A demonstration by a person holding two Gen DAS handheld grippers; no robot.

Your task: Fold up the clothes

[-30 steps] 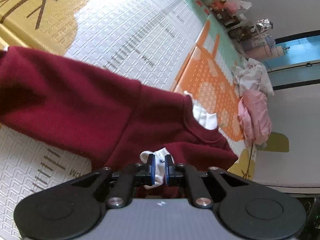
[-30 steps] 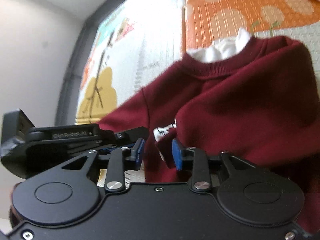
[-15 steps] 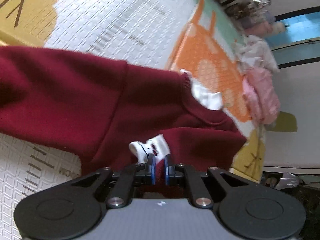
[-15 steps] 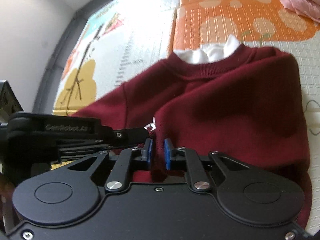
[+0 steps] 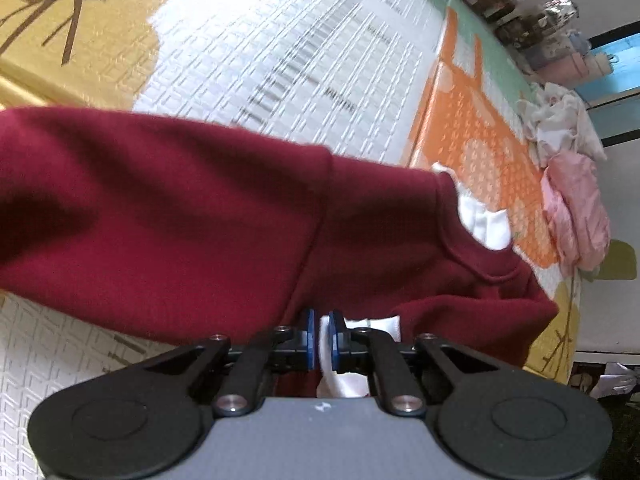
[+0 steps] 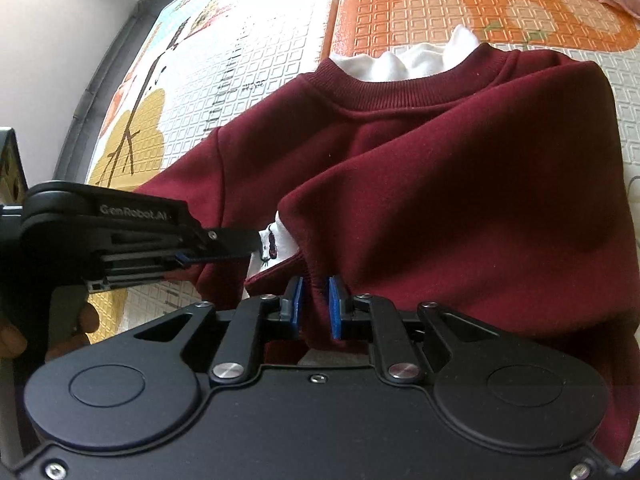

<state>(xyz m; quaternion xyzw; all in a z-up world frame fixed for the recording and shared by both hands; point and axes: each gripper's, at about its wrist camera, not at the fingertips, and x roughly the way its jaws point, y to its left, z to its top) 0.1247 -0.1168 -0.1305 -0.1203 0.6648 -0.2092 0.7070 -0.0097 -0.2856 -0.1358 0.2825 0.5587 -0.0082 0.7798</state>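
Observation:
A dark red sweatshirt (image 5: 200, 216) with a white collar (image 5: 484, 224) lies on the play mat, collar pointing away; it also shows in the right wrist view (image 6: 460, 184). My left gripper (image 5: 319, 338) is shut on the sweatshirt's white inner hem at its near edge. My right gripper (image 6: 314, 306) is shut on the red ribbed hem beside it. In the right wrist view the left gripper (image 6: 224, 246) reaches in from the left, next to a white patch (image 6: 268, 248) of the lining. One sleeve stretches left in the left wrist view.
The sweatshirt lies on a patterned foam mat (image 5: 304, 52) with white, yellow and orange panels. A pile of pink and white clothes (image 5: 572, 200) lies at the far right. Clutter lines the far wall (image 5: 532, 16). A dark mat border (image 6: 104, 80) runs along the left.
Both grippers have stayed closed on the hem and moved slightly; the right gripper closed on the hem about a second ago. The sweatshirt body looks pulled nearer.

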